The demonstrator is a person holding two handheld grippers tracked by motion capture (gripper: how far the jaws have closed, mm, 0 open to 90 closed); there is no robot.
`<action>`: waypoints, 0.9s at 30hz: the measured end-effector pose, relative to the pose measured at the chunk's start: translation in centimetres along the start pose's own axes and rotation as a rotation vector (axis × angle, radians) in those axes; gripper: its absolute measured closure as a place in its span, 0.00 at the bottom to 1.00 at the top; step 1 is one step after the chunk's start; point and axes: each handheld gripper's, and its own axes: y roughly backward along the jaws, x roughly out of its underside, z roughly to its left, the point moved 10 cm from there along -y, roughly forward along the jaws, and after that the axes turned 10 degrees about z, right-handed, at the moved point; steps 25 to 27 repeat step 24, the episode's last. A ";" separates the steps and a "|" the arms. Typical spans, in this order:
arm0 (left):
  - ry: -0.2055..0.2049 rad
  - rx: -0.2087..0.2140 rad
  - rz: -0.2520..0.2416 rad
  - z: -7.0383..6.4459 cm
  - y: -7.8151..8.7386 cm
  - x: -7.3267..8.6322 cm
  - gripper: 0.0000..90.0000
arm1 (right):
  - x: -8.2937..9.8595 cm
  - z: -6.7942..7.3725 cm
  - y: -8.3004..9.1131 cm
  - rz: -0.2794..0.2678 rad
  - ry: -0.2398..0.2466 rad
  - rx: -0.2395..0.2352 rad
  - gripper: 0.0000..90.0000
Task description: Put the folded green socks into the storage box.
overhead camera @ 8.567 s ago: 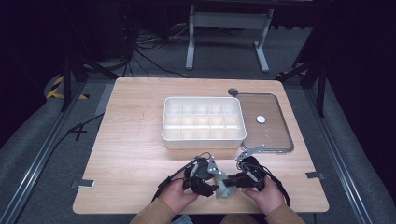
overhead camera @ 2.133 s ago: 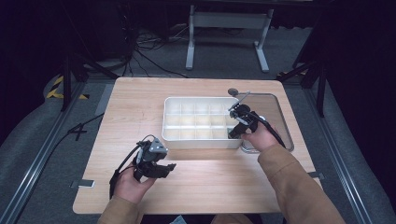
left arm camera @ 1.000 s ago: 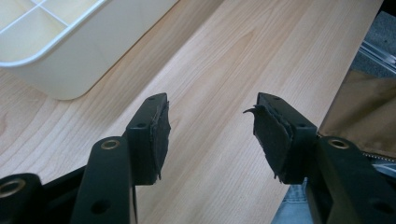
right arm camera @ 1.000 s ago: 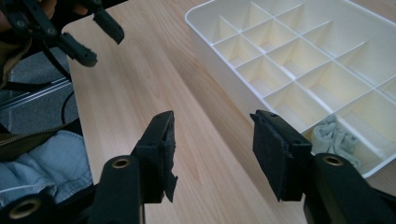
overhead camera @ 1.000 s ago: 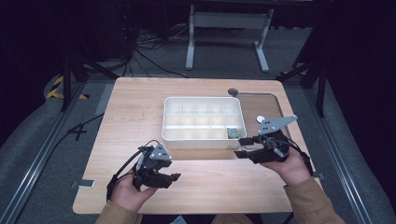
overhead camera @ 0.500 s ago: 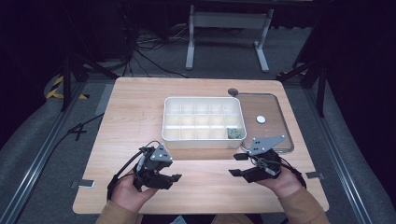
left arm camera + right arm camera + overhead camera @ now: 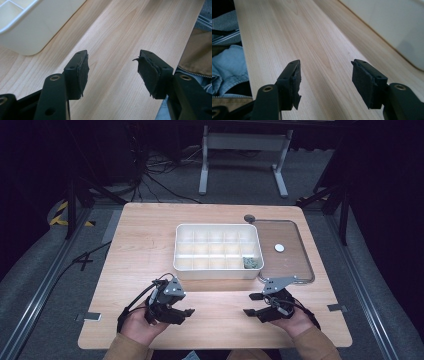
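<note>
A white compartment box stands mid-table; a small grey-green object lies in its front right cell. Right of the box lies its clear lid with a white dot on it. My left gripper rests low near the table's front edge, left of centre, jaws open and empty, pointing right. My right gripper rests at the front right, open and empty, pointing left. In the left gripper view my gripper hovers over bare wood with the box corner at upper left. In the right gripper view my gripper spans bare wood, the box wall at upper right.
A small dark round knob sits at the lid's far left corner. Metal brackets flank the table's front corners. A stand's legs rise beyond the far edge. Cables lie on the floor at the left.
My right gripper has drawn back from the box to the front of the table, leaving the small object in the front right cell. My left gripper has stayed near the front edge.
</note>
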 end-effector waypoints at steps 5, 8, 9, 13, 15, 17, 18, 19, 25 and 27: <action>0.012 -0.009 0.012 0.3 -1.1 0.4 0.46 | 1.0 -0.1 -1.5 0.040 0.000 0.010 0.45; 0.023 -0.031 0.025 0.3 -2.2 1.0 0.46 | 1.6 -0.2 -2.1 0.079 0.010 0.027 0.45; 0.011 -0.043 0.043 0.4 -2.6 1.3 0.46 | 1.6 -0.2 -2.1 0.076 0.012 0.029 0.45; 0.017 -0.043 0.073 0.4 -3.4 1.9 0.46 | 2.3 -0.7 -2.6 0.074 0.001 0.044 0.45; 0.017 -0.047 0.074 0.5 -3.5 1.9 0.46 | 2.4 -0.8 -2.7 0.075 -0.007 0.045 0.45; 0.016 -0.060 0.071 0.7 -3.7 1.9 0.45 | 2.4 -0.7 -2.7 0.070 0.000 0.038 0.45; 0.021 -0.063 0.082 0.7 -3.8 2.1 0.45 | 2.3 -0.6 -2.8 0.067 0.013 0.037 0.45; 0.022 -0.080 0.083 0.9 -3.9 2.1 0.45 | 2.3 -0.4 -2.9 0.064 0.028 0.038 0.45; 0.016 -0.105 0.125 1.2 -4.6 2.7 0.44 | 2.1 -0.3 -2.9 0.045 0.032 0.026 0.45; 0.016 -0.105 0.125 1.2 -4.6 2.7 0.44 | 2.1 -0.3 -2.9 0.045 0.032 0.026 0.45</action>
